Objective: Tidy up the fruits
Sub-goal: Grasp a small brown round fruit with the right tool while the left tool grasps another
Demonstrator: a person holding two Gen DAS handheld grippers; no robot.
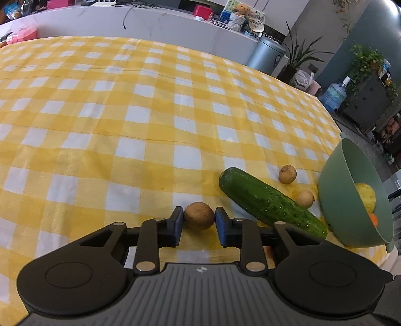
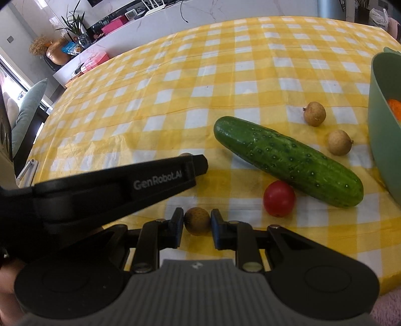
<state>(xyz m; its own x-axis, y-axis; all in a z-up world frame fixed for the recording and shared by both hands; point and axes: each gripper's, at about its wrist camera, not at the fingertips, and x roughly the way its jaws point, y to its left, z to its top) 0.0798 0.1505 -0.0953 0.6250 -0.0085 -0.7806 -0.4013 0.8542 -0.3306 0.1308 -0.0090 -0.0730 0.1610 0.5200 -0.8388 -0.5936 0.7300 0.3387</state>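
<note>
Gingham cloth, yellow and white, covers the worktop; a grey counter runs behind. Left of the cucumber, both tongs each grip a longan.

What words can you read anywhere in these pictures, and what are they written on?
"GenRobot.AI": on the side of the left gripper, seen from the right wrist camera.
Packages on the far counter: print too small to read.
Nothing else is readable.

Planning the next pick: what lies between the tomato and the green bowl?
The cucumber's near end lies between the tomato and the bowl, then bare cloth. The right wrist view shows this.
</note>
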